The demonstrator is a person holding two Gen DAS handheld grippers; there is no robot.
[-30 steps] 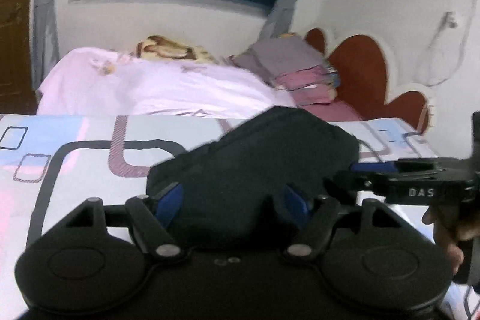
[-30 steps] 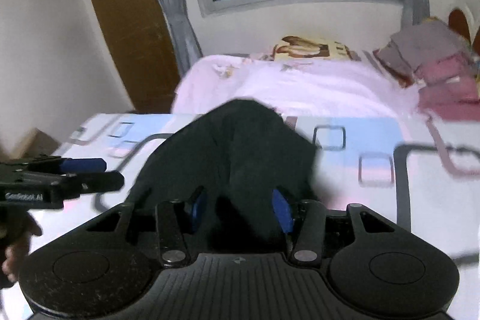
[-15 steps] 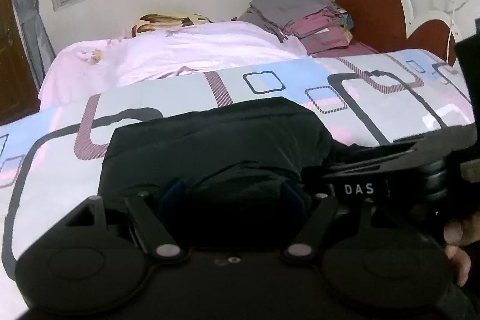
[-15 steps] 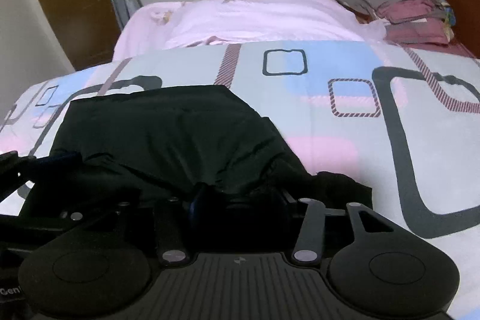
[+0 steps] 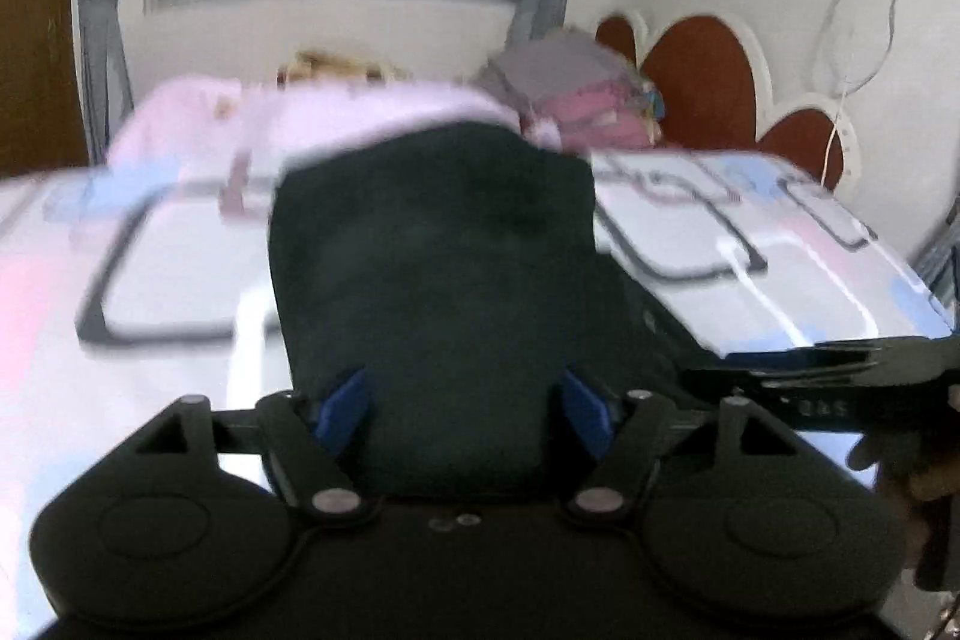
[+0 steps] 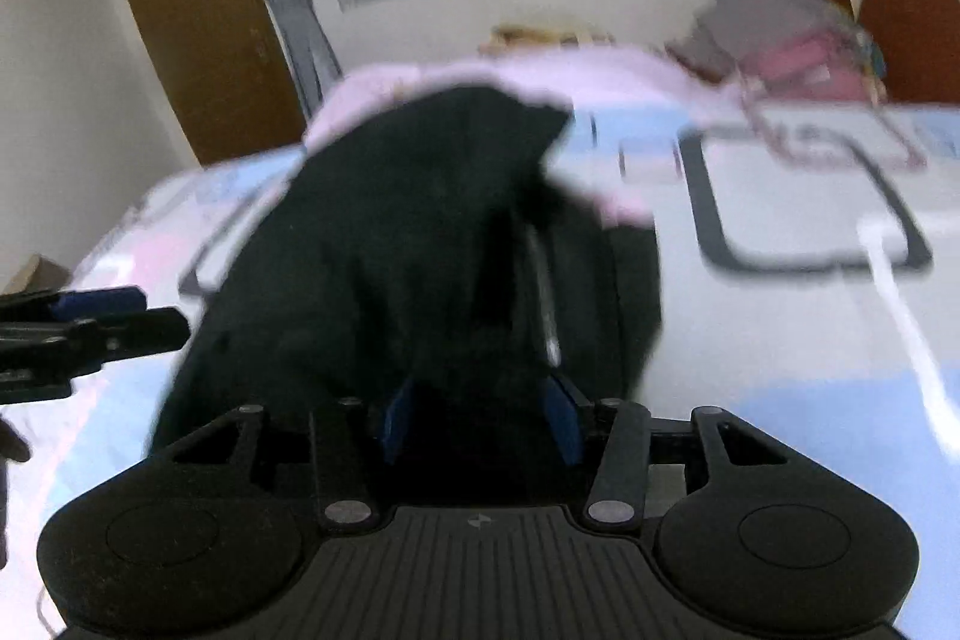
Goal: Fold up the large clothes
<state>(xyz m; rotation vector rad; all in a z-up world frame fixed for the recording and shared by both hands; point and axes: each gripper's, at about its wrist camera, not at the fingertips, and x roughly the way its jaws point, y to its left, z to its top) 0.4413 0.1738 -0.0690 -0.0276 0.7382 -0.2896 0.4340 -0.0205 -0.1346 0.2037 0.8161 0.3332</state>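
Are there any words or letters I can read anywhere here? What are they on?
White letters on the side of the right gripper, seen from the left wrist camera: too blurred to read.
A small pale mark on the right gripper's own body in the right wrist view: a symbol, not letters.
Black garment, bedsheet, folded clothes pile: no words showing.

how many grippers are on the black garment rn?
2. The left gripper clamps the black garment at its near edge; the right gripper clamps its own bunch of the cloth beside it. Both views are blurred, so contact detail is unclear.
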